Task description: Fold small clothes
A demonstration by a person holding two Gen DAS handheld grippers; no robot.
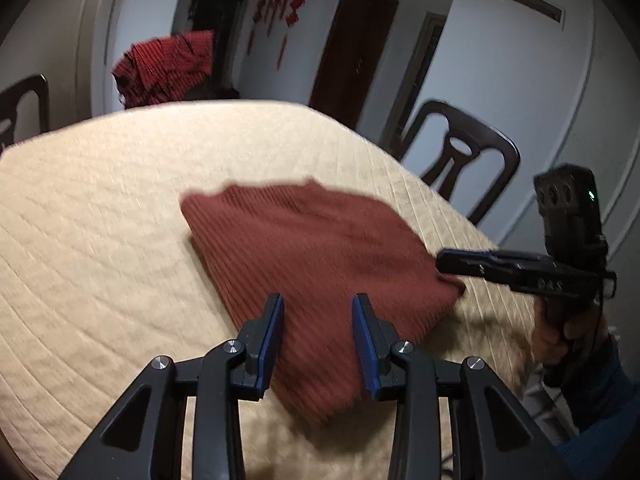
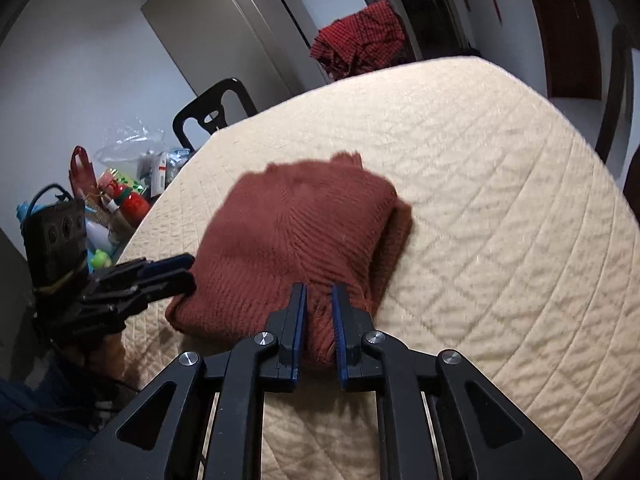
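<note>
Right wrist: gripper pinches sweater (near edge).

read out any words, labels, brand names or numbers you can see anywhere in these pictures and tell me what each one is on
None can be read for certain.
White marks on the side of the right gripper: too blurred to read.
Red hanging decorations on the far wall: no characters can be made out.
Packages in the clutter beside the table: print too small to read.
Brown knit garment: no label shows.
</note>
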